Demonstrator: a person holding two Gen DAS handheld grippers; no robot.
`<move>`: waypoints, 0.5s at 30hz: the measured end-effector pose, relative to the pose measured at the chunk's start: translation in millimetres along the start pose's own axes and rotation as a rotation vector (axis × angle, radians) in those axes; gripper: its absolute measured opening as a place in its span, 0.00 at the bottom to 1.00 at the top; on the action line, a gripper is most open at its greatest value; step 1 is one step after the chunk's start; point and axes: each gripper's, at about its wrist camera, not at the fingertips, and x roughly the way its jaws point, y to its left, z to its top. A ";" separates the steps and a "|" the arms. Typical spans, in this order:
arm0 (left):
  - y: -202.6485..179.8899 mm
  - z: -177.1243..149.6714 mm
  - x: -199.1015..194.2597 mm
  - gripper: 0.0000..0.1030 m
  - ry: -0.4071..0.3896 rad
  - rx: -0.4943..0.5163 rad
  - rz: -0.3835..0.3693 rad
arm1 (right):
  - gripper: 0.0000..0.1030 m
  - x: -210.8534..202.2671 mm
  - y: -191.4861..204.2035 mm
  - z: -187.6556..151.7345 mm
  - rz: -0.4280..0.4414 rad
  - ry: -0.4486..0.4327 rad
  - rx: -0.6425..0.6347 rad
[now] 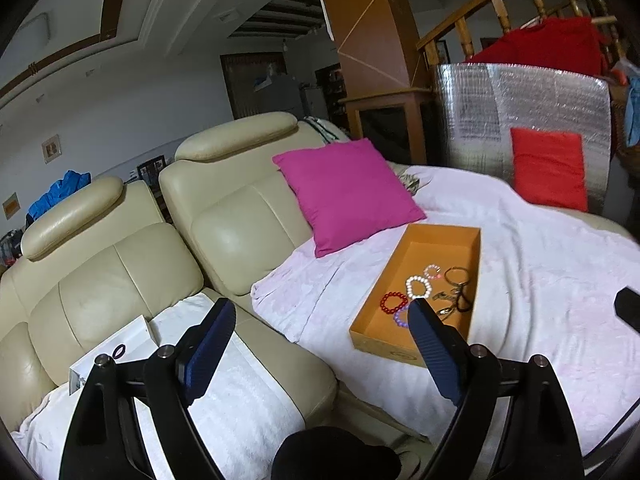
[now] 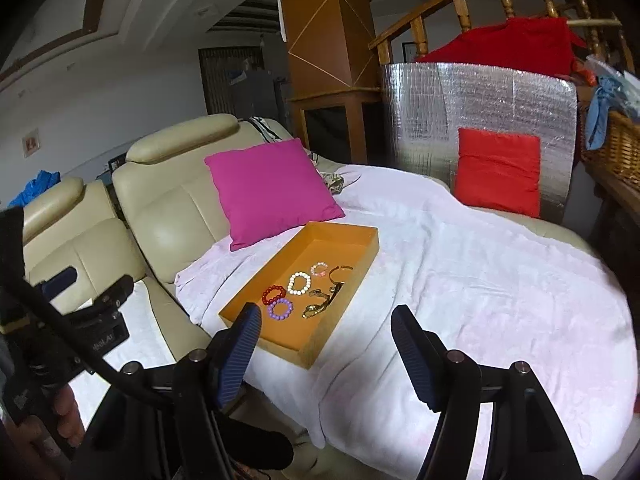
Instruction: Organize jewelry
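An orange tray (image 1: 384, 344) (image 2: 280, 350) lies on the white blanket. In it are a red bead bracelet (image 2: 274, 294), a white pearl one (image 2: 299, 283), a small pink one (image 2: 320, 269), a purple one (image 2: 279, 309), a gold bangle (image 2: 340, 272) and a gold watch-like piece (image 2: 320, 306). My left gripper (image 1: 322, 308) hangs open above the sofa seat, left of the tray, nothing between its pads. My right gripper (image 2: 326, 314) is open and empty over the tray's near corner. One blue pad (image 2: 60, 280) of the left gripper shows at the far left.
A magenta cushion (image 2: 272, 188) leans behind the tray; a red cushion (image 2: 498, 172) rests against a silver foil panel (image 2: 480, 96). A white box (image 1: 120, 344) with a dark ring sits on the cream sofa (image 1: 100, 280). A wicker basket (image 2: 616, 148) stands at right.
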 end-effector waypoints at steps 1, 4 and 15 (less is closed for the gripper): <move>2.5 0.1 -4.0 0.86 -0.005 -0.007 -0.013 | 0.69 -6.3 1.9 -1.3 -0.003 -0.010 -0.005; 11.4 0.9 -15.7 0.87 -0.026 -0.048 -0.078 | 0.71 -18.1 6.7 -2.8 -0.009 -0.026 -0.013; 9.0 5.2 -38.1 0.87 -0.076 -0.014 -0.042 | 0.71 -36.0 20.6 -6.0 0.017 -0.033 -0.016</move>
